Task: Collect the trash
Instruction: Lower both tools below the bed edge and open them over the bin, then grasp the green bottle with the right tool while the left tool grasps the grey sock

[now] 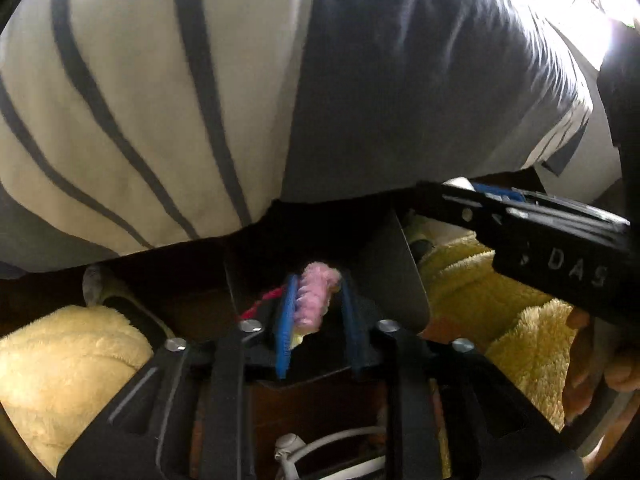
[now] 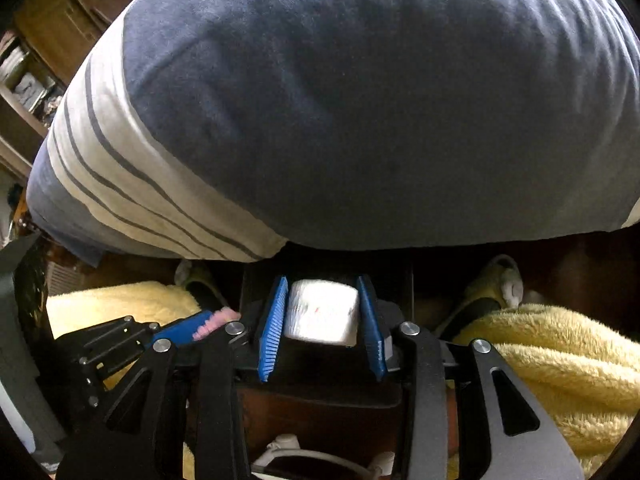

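— Holding anything, the left gripper (image 1: pixel 316 308)?
— Its jaws stand apart; a pink fuzzy scrap (image 1: pixel 316 294) lies against one pad, mostly clear of the other.
— And the right gripper (image 2: pixel 322 316)?
— A white paper wad (image 2: pixel 322 312) fills the gap between its pads; whether it is pressed or loose, I cannot tell. Yellow fleece (image 2: pixel 560 360) lies on either side

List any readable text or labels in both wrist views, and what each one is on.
"DAS" – pale letters on the black body of the right gripper, seen in the left wrist view; the word is cut off at the picture's edge.
White roll between the right gripper's fingers: faint red and grey marks, too blurred to read.
Nothing else readable.
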The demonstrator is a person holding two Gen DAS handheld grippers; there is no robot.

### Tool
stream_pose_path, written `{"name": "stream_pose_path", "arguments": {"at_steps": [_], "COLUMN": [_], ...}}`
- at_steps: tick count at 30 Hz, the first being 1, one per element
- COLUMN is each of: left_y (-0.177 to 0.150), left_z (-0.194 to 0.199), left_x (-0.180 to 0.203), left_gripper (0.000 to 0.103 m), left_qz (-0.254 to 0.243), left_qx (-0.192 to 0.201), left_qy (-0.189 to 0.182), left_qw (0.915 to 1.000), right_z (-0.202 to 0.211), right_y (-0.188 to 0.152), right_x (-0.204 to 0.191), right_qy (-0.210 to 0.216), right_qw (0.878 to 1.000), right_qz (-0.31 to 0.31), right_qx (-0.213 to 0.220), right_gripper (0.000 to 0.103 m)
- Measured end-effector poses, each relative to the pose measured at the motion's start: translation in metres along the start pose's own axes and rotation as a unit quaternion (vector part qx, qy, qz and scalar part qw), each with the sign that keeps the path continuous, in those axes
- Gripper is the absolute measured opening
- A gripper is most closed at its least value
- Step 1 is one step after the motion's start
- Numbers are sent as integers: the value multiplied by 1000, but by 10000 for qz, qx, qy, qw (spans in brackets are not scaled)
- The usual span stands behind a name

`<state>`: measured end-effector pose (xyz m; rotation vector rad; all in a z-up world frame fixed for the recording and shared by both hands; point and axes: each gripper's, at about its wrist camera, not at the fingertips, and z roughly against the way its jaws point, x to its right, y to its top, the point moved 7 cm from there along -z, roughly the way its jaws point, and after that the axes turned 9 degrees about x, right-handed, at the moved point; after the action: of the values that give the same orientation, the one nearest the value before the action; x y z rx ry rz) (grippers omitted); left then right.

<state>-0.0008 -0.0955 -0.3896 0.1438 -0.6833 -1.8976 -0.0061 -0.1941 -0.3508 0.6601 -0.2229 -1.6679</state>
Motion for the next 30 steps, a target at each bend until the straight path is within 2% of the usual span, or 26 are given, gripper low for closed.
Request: {"name": "stream_pose_path", "arguments": {"at_steps": [2, 6, 9, 11, 13, 14, 17, 20, 23, 30], "left_y": [4, 5, 13, 26, 41, 50, 80, 112, 143, 202], "left_z": [1, 7, 21, 41, 63, 75, 107, 132, 147, 147], "left_x": [0, -2, -4, -8, -12, -15, -24, -37, -53, -76], "left_gripper": [42, 45, 58, 71, 79, 84, 95, 95, 95, 95], "left_qz": [-44, -126, -237, -318, -385, -406, -468, -345, -344, -473], "left_qx": [61, 203, 429, 740, 1128, 1306, 1702, 1903, 2124, 2324], "left_qy": [0, 165, 312, 462, 665, 742, 984, 902, 1052, 1447], "left_qw": [10000, 9996, 9983, 9957, 9906, 9878, 9794, 9770, 9709, 9606], "right_z": [-1, 9, 28, 49, 70, 84, 114, 129, 128, 103], "right_y": [6, 17, 29, 45, 60, 71, 100, 132, 162, 221], "right_x": [1, 3, 4, 2, 5, 1, -11, -18, -20, -11], "right_qy": [8, -89, -360, -514, -799, -882, -774, -526, -564, -840], "right_qw": [10000, 9998, 9981, 9938, 9856, 9803, 9720, 9691, 9672, 9640], "right_qz": [-19, -77, 43, 172, 314, 426, 542, 535, 523, 409], "right_qx": [5, 165, 496, 971, 1454, 1718, 2150, 2350, 2421, 2491], "right_gripper": [52, 54, 59, 82, 95, 98, 100, 100, 100, 100]}}
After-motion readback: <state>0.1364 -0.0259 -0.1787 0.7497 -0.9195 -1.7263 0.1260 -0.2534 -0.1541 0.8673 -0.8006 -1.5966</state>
